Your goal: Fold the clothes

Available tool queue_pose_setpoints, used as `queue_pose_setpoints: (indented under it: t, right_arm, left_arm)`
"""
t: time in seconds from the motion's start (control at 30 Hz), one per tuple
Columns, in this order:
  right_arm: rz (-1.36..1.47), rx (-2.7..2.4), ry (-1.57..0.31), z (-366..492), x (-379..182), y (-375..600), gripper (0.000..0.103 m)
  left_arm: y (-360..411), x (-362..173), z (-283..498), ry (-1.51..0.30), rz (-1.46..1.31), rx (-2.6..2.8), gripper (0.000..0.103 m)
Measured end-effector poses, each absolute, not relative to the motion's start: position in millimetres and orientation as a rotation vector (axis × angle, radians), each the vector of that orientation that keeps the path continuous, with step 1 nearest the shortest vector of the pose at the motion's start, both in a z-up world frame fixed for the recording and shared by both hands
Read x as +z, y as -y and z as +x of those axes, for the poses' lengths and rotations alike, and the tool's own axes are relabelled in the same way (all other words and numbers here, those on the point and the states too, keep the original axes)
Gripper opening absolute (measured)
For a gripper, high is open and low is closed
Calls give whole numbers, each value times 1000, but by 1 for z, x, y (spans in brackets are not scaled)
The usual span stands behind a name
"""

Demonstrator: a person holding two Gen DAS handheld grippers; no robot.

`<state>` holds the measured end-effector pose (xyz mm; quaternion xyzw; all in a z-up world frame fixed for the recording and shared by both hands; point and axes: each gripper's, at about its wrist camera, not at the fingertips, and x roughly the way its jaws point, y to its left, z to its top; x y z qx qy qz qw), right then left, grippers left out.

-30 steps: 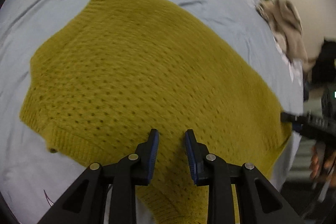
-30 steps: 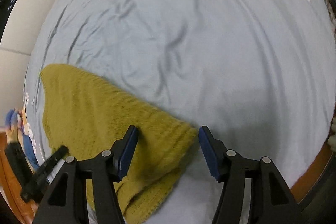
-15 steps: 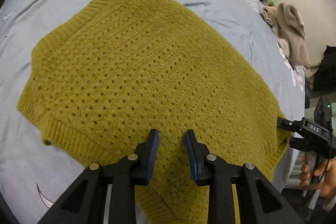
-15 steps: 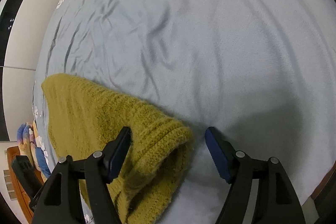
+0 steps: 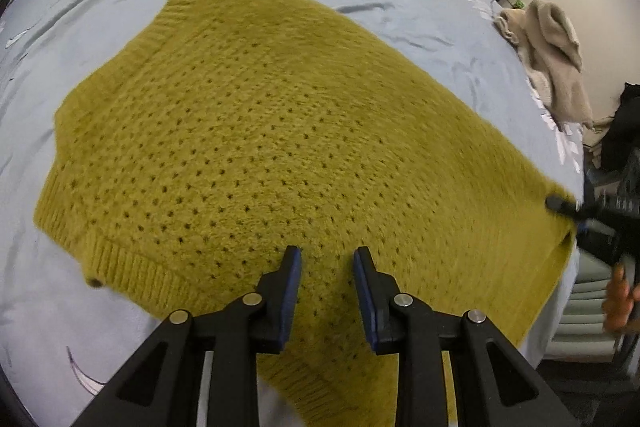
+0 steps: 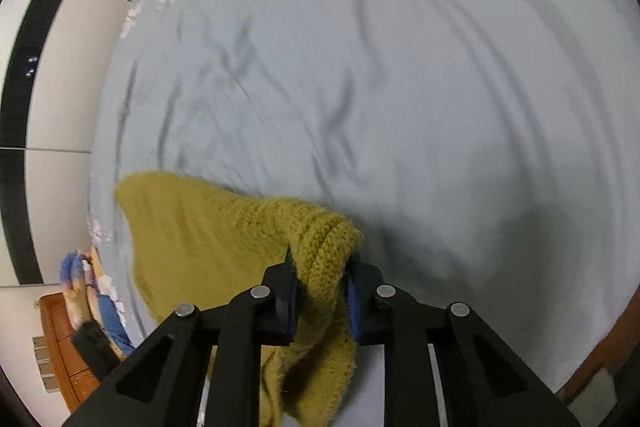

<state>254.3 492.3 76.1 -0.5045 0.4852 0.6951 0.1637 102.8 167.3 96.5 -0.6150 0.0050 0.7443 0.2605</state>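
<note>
Where it gaped before, right gripper (image 6: 320, 285) now clamped on sweater (image 6: 320, 239) corner; left gripper (image 5: 325, 281) unchanged, parted, empty.

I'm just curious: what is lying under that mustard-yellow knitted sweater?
The mustard-yellow knitted sweater lies spread on a pale blue floral bedsheet, which shows all around it. The right gripper pinches one corner. Whatever lies beneath the knit's middle is covered.

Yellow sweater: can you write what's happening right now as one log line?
step: fold clothes | right tongs: shut on yellow sweater corner | left tongs: open above sweater | surface: blue bedsheet | extra: beige garment at bed edge
</note>
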Motion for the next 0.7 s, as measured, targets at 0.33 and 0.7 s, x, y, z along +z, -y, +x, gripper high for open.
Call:
queue_pose_setpoints:
  t: [0.33,0.7]
  right_arm:
    - [-1567,2171,-959,143,137,-584,19]
    - [-1552,2122,-1067,204,109,-563,44]
  left_arm:
    - [-229,90,101,244,-1672,1971,30]
    - [-221,107,72,178,-1670,1973,30]
